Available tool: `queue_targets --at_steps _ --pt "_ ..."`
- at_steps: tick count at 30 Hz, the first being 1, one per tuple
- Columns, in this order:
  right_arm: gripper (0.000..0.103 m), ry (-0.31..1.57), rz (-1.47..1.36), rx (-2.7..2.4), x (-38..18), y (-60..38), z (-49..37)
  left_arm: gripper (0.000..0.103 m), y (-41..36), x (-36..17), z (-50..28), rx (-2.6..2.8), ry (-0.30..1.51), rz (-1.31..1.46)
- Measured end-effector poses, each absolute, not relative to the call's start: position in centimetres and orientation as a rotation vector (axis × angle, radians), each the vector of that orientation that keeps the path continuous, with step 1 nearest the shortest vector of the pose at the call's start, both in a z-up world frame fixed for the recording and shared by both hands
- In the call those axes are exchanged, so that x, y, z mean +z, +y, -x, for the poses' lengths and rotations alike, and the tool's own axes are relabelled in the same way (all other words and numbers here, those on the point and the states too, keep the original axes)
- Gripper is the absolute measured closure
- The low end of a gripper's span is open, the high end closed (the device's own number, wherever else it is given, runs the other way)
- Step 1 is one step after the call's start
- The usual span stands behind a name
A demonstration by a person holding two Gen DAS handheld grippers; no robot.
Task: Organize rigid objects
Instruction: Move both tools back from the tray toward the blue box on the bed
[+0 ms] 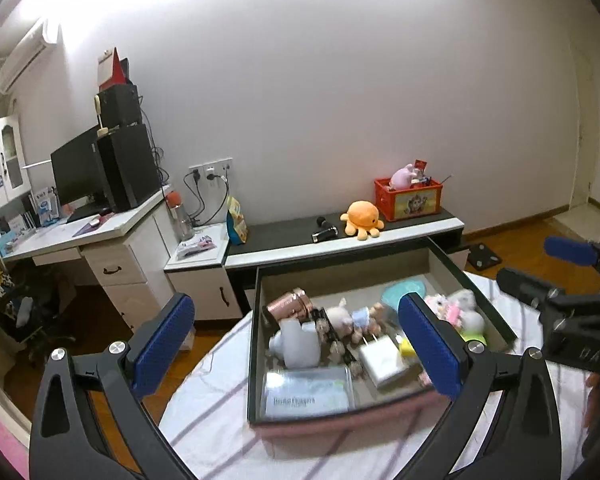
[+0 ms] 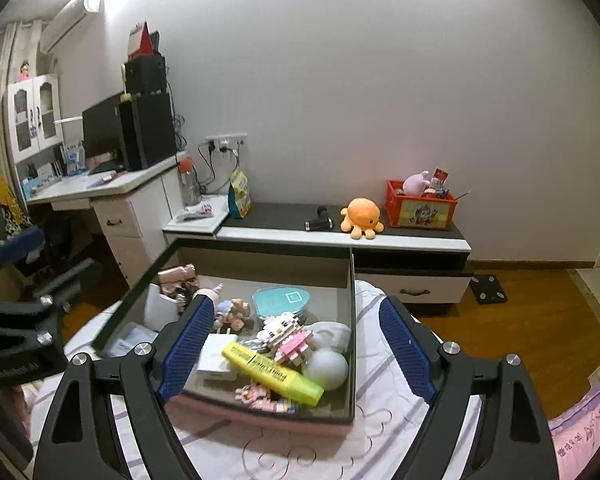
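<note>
An open box (image 1: 256,320) (image 2: 353,320) with dark walls and a pink front sits on a round table with a striped cloth (image 2: 380,432). It holds a yellow highlighter (image 2: 274,372), a pink block-built cat figure (image 2: 288,338), a white ball (image 2: 326,368), a white charger (image 1: 382,360) (image 2: 214,360), a copper cup (image 1: 290,304), a clear packet (image 1: 308,392), a teal pouch (image 2: 282,300) and small figures. My left gripper (image 1: 296,344) is open above the box's left part. My right gripper (image 2: 296,352) is open above the box's right part. Both are empty.
A low dark-topped cabinet (image 2: 340,236) stands behind the table with an orange plush octopus (image 2: 362,216), a red crate (image 2: 420,208) and a black tool (image 2: 318,222). A white desk with a monitor (image 1: 80,172) is at the left. Wooden floor (image 2: 540,296) lies at the right.
</note>
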State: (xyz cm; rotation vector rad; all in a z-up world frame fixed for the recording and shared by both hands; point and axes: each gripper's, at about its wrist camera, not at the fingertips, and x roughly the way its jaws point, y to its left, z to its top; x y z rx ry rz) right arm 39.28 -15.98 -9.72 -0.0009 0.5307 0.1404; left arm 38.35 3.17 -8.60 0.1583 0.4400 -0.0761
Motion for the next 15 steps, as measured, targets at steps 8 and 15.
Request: queue_targets --at_steps 8,15 --pt "0.000 0.404 -0.034 0.166 -7.2 -16.3 -31.4 0.000 3.8 -6.6 -29.3 -0.061 0.331 -0.117" --pt "0.000 0.304 -0.015 0.157 -6.4 -15.1 -23.2 0.000 4.3 -6.1 -21.0 -0.044 0.256 -0.075"
